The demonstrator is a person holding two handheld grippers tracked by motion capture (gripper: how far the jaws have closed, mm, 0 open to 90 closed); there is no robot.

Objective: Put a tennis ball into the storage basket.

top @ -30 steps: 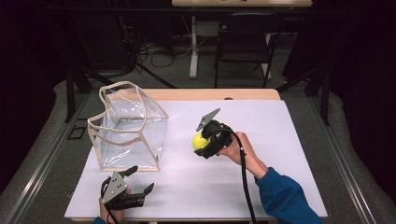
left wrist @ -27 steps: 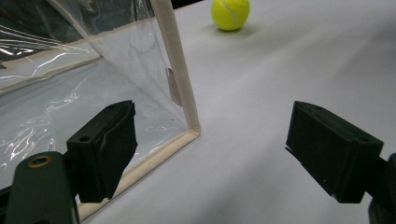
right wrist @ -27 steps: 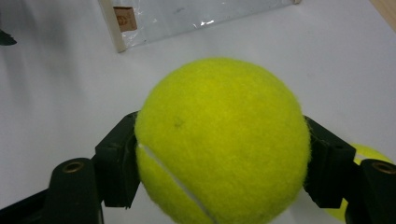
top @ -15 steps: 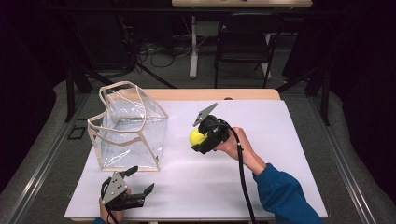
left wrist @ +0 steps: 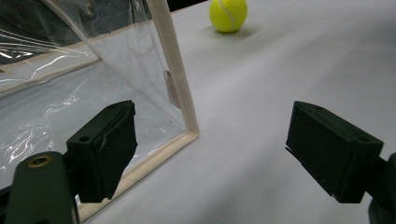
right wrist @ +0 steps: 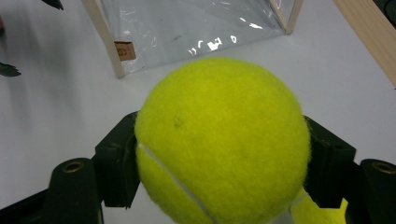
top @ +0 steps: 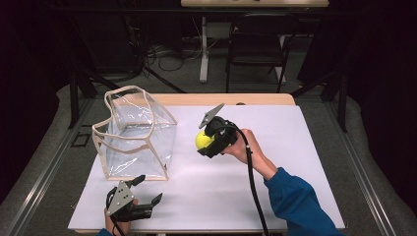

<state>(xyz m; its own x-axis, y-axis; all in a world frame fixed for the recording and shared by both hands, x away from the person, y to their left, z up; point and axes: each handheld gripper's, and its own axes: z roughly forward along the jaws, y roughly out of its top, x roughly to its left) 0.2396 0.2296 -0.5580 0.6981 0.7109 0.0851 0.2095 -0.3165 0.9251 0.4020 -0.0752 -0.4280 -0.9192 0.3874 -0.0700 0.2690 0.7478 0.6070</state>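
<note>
**Ana:** White table, dark room behind it, some chairs. Where is the ball now?

**Ben:** It is in the right gripper, above the table and to the right of the bag. In the right gripper view the two jaws press on both sides of the ball, so the gripper pinches it firmly.

**Ana:** And which way is the bag from this gripper?

**Ben:** The bag lies to the left of the ball, near it but not touching. It stands upright, and its mouth, with the beige rim, looks up. So I think the ball must go left and come over the rim before it goes down.

**Ana:** What about the left gripper?

**Ben:** It rests low, just in front of the bag, at the near right corner. Its jaws are spread wide and hold nothing; in the left gripper view the bag corner is between them, with no contact.

**Ana:** So which hand is nearer to the bag?

**Ben:** The left one. I judge it can steady the bag while the right one brings the ball.
</note>
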